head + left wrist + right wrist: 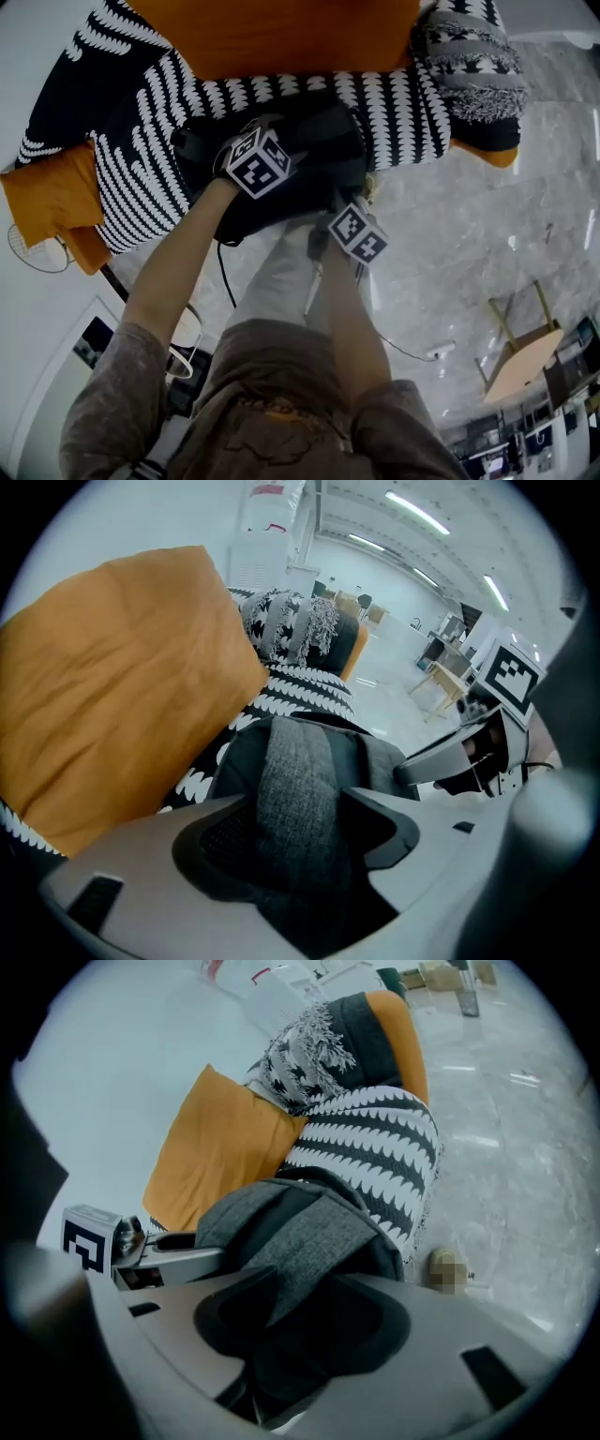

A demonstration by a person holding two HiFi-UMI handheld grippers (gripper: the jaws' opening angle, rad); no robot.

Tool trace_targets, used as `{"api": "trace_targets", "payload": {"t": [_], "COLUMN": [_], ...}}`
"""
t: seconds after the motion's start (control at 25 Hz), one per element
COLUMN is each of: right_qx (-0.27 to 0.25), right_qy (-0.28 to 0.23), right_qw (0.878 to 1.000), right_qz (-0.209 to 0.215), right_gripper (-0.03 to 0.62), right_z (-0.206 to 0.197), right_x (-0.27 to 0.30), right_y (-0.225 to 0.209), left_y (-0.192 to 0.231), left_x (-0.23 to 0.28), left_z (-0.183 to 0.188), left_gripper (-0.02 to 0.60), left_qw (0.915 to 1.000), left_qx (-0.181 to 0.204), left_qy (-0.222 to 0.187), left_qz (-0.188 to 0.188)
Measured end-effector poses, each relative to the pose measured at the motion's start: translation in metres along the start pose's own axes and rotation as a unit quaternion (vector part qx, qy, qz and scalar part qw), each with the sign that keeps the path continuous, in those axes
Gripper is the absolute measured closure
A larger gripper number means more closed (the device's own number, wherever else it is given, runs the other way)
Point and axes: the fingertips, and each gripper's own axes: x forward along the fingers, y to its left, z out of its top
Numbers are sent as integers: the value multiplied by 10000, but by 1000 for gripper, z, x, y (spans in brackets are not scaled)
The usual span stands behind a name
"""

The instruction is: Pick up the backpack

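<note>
Left tongs (pixel 309 808) and right tongs (pixel 300 1307) each pinch a grey strap (pixel 295 771) of the backpack (pixel 319 141). It sits at the front edge of the patterned sofa (pixel 141 178). Open marble floor (pixel 469 234) lies alongside.

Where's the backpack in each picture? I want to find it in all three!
Head view: backpack in the upper middle, lying on the black-and-white cover.
Left gripper view: backpack low in the middle, its grey strap between the jaws; cover just behind.
Right gripper view: backpack low in the middle, strap between the jaws; cover behind.
Shared landmark: the black-and-white cover.
</note>
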Motion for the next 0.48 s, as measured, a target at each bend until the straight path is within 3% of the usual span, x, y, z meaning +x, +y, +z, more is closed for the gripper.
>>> {"api": "trace_targets", "payload": {"t": [0.2,0.36,0.48], "right_qx": [138,560,981], "right_qy": [-76,-188,-116], "right_qw": [9999,9975,9928], "right_qz": [38,389,676], "right_gripper": [496,514,502], "right_z": [-13,9,-1], "right_x": [-9,5,16], "right_y": [-40,3,9], "left_y": [-32,10,21], "left_x": [20,-6,-8], "left_z": [-9,12,2], "left_gripper": [362,390,385], "left_qw": [9999,9999,9996], "left_qx": [72,35,-59], "left_qy": [-26,-21,-42], "left_qz": [85,-101,-262]}}
